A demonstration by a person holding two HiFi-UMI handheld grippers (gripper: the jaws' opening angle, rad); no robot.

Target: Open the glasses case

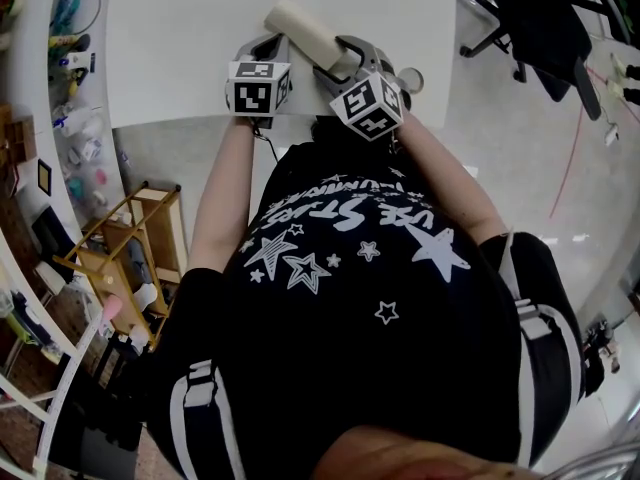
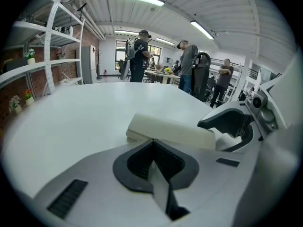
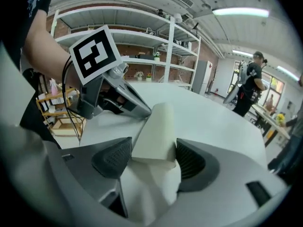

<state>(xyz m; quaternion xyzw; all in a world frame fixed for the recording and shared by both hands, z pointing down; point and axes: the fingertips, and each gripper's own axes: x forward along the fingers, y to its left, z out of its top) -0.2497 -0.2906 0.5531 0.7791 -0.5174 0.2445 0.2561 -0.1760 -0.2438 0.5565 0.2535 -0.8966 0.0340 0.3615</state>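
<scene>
Cream glasses case (image 1: 305, 28) on the counter (image 1: 180, 48), right gripper (image 3: 152, 148) fingers wide around its end, left gripper (image 2: 152, 142) fingers pinched together beside it

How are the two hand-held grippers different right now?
The left hand-held gripper has its jaws shut with nothing between them. The right hand-held gripper has its jaws apart, with one end of the cream glasses case between them. The left one points at the case's long side, and the right one is at its end. Both are over the white table.
</scene>
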